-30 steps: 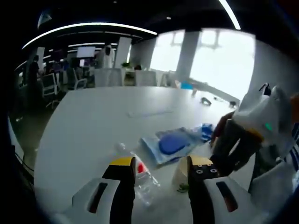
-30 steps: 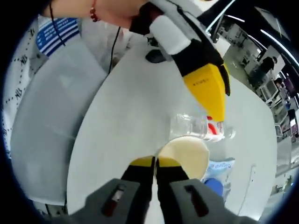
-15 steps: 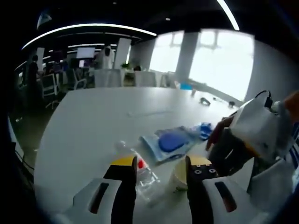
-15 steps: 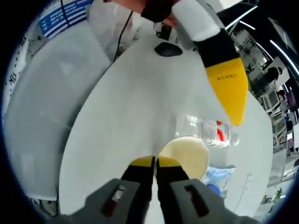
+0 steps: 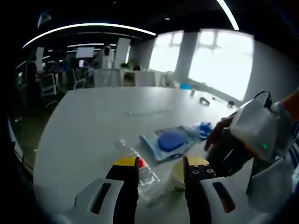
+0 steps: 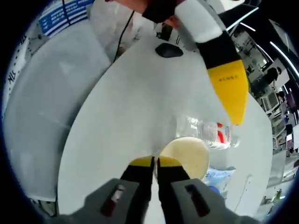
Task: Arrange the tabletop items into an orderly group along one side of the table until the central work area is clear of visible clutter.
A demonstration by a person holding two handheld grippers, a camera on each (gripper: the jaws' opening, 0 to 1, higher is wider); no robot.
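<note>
A: Which step is this?

B: Gathering, I'd judge. On the white tabletop (image 5: 88,121) the blue packet (image 5: 170,142) lies mid-surface, well apart from any edge. Nearer, a clear plastic bottle (image 6: 205,132) lies on its side, touching or just beside a cream bowl (image 6: 184,156).

A: And the jaws?

B: The right gripper (image 6: 155,162) has its jaws pressed together on the bowl's near rim. The left gripper (image 5: 160,163) hovers with jaws apart over bottle and bowl, holding nothing.

A: Next?

B: Probably carrying the bowl sideways, then taking the bottle.
</note>
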